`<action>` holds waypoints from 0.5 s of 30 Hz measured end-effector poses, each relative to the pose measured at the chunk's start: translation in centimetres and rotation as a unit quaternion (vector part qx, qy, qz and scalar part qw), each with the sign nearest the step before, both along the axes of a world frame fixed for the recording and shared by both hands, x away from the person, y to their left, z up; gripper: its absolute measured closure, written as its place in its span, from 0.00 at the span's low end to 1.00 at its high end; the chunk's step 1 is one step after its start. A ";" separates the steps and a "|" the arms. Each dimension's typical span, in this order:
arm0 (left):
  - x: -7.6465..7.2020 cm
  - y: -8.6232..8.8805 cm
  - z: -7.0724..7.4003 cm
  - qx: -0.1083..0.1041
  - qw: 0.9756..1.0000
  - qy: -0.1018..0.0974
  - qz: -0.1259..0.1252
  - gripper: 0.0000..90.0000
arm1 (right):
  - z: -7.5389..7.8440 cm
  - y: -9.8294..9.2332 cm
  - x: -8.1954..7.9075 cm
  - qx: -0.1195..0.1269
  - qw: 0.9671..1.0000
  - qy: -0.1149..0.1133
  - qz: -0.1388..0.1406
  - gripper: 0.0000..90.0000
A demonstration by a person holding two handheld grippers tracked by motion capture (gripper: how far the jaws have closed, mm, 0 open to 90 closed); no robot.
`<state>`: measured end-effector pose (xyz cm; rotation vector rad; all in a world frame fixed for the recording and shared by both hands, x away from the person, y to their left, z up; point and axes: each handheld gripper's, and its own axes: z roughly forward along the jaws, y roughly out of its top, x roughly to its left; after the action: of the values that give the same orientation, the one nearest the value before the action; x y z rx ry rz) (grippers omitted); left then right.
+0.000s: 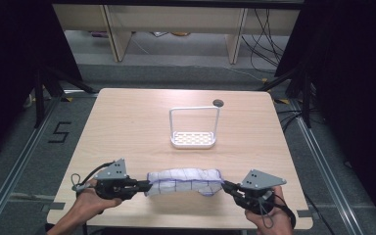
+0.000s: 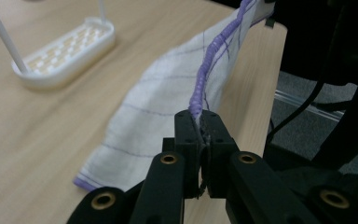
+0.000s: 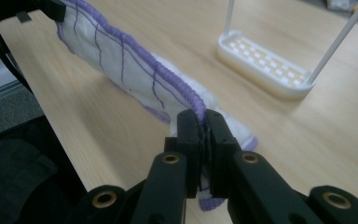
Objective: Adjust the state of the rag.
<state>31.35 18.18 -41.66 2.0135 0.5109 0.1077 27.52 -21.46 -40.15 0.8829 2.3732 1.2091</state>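
Cloth (image 1: 185,180) pinched between left tongs (image 1: 148,186), right tongs (image 1: 224,185).

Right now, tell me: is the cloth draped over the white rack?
No. The cloth is stretched between the left gripper and the right gripper near the table's front edge, apart from the white rack.

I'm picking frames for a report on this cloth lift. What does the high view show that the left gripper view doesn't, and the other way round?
High view: the whole table, both hands, the left tongs and right tongs each shut on one end of the cloth, the complete white rack with its tall frame, and the floor marking.

Left gripper view: the jaws pinched close-up on the cloth's purple stitched edge, and its thin purple grid lines.

Shared: the cloth, the rack's perforated base, the wooden tabletop.
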 end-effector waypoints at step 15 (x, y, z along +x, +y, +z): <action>-0.7 1.2 8.4 -0.058 0.998 -0.036 -0.014 0.96 | 8.5 -0.1 -1.0 0.038 0.997 -0.066 0.022 0.97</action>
<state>30.67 19.40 -33.28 1.8948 0.4333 0.1309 26.55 -21.52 -31.66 0.7528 2.2670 1.3388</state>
